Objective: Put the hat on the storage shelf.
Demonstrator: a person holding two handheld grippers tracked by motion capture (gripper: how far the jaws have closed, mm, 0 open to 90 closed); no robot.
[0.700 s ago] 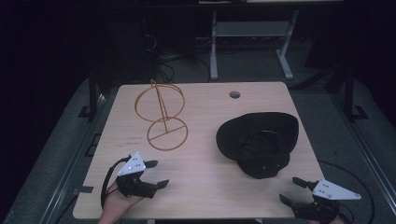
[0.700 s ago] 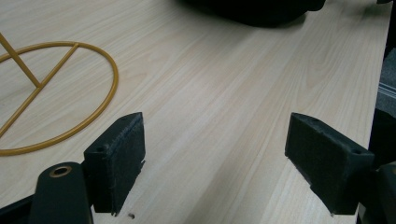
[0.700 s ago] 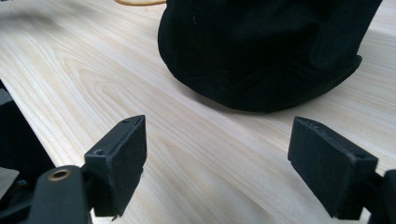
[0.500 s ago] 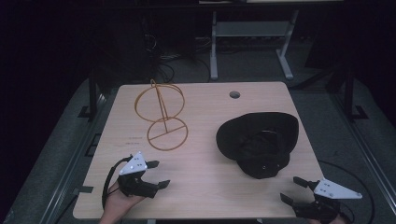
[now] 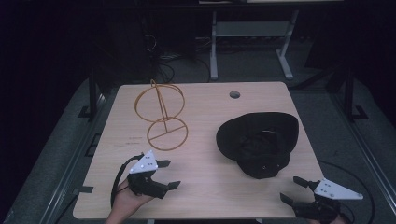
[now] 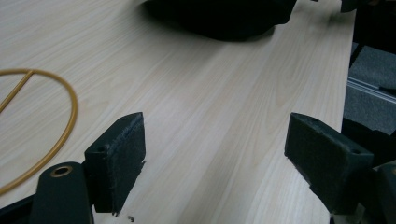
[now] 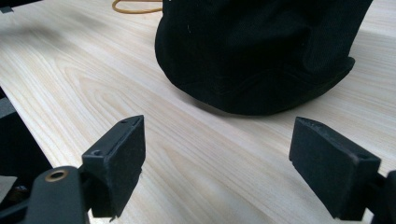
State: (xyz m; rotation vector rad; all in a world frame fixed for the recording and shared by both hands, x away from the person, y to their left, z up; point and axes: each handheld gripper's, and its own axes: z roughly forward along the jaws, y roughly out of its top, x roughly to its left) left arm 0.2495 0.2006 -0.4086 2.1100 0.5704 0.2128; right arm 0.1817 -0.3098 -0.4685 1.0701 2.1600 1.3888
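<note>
My left gripper [image 5: 169,173] and right gripper [image 5: 293,190], jaws spread wide and holding nothing, rest near the table [image 5: 205,186] front edge; black hat [image 5: 258,140] beside wire stand [image 5: 161,114].

Left gripper [image 5: 168,173] and right gripper [image 5: 293,189] sit low and well apart, jaws spread wide.

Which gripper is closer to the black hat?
The right. The right gripper sits at the table's near right corner, just in front of the black hat, jaws open toward it. The left gripper is farther off, to the hat's left.
</note>
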